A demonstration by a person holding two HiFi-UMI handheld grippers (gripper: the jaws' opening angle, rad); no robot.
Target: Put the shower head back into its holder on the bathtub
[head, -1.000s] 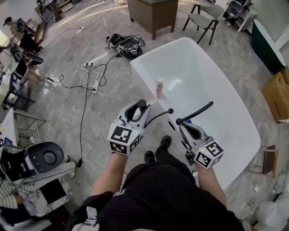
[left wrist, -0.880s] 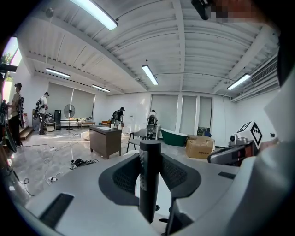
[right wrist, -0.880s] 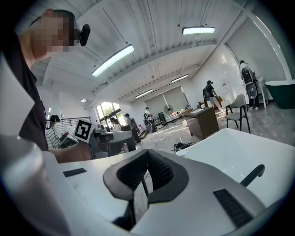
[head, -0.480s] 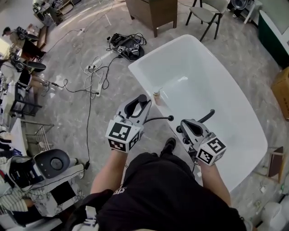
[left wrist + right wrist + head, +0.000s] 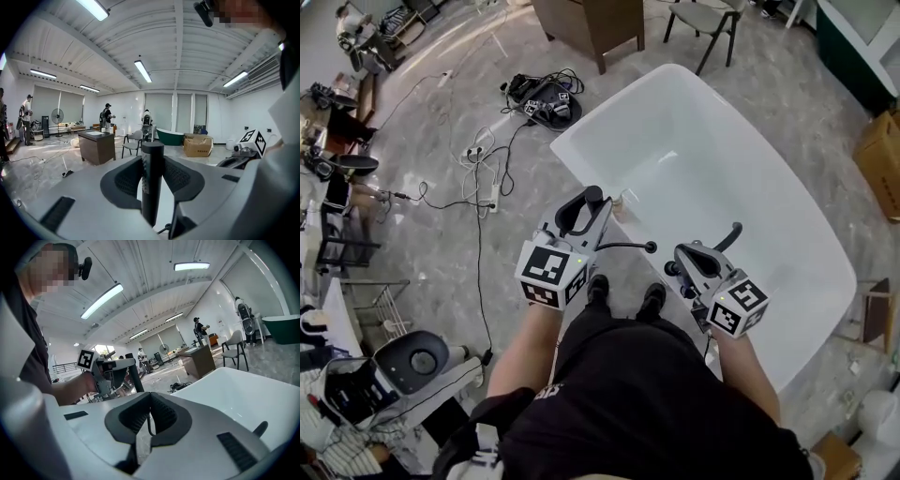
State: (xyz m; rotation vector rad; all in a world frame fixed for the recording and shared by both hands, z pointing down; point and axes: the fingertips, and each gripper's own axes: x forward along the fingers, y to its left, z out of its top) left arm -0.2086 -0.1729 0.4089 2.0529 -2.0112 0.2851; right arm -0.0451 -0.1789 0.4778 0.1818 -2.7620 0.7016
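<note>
We're at the near side of the tub (image 5: 722,141), both arms out over its edge. The left gripper (image 5: 585,210) is clamped on the shower head (image 5: 592,194) by its black handle, roughly upright. Its own view shows the pads (image 5: 128,178) pinching the cylinder from both sides. That grip makes sense to us: holding it partway up leaves the lower end free to drop into a socket. The right gripper (image 5: 684,258) is closed down narrow. Its view shows a thin black line in the slit between the jaws, which we read as the hose (image 5: 149,423). It's likely held there so slack doesn't drag or twist the head while the left does the seating. So the shower head is in the air just above the tub edge, not yet in its holder. We can't pin down the holder itself. There's a small fitting (image 5: 627,197) on the edge just beside the left gripper and a black rod (image 5: 731,232) poking out past the right one, and either could belong to the tap set. Next, in our judgement: line the handle up over the socket, lower it, and let the hose feed. The main risk is hose tension pulling the head off axis
</note>
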